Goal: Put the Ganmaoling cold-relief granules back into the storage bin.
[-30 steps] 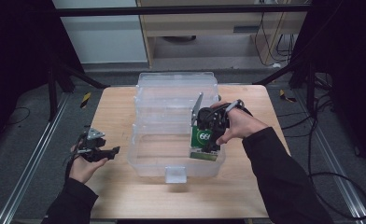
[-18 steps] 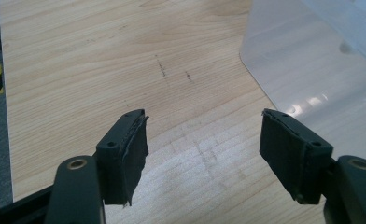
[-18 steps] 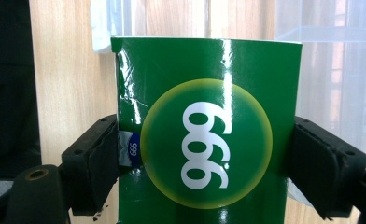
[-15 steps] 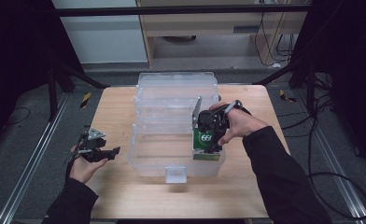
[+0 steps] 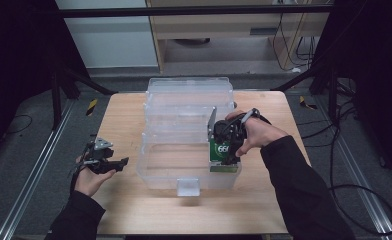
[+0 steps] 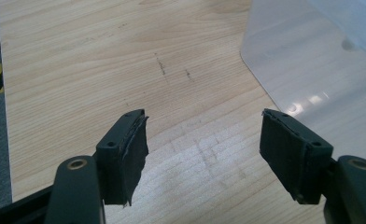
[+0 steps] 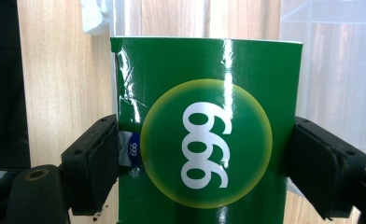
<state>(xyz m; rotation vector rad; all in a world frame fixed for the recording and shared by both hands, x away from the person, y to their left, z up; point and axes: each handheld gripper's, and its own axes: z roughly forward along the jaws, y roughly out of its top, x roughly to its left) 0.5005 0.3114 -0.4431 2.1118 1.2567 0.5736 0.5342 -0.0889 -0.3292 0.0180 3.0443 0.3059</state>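
At the left, near edge of the wooden table [image 5: 119, 120]: left gripper [image 5: 109, 164], held in a hand [image 5: 89, 177], low over bare wood. Jaws wide apart, nothing between the 2 pads [image 6: 133, 154], only table grain beneath. Just right of its right jaw in the left gripper view: a rounded corner of the clear plastic bin [image 6: 312, 70], close but not touching.

In the middle of the table: clear plastic bin [image 5: 184, 165], open-topped, with a small latch tab on its near wall. Behind it, toward the far edge, a second clear piece, lid or another bin, cannot tell which.

At the right, near corner of the bin: right gripper [image 5: 229, 150], held from above by a hand [image 5: 256, 135], pointing down into the bin. Jaws clamped on a green box [image 7: 204, 140], 1 pad [image 7: 99, 168] against each narrow side. On the box face, a yellow-rimmed circle with white digits reading 999 or 666 depending on orientation; crumpled, torn edge beside the left pad. Box upright in the high view, green box [image 5: 223, 152] against the bin's right wall, lower end inside; whether resting on the floor of the bin, cannot tell.
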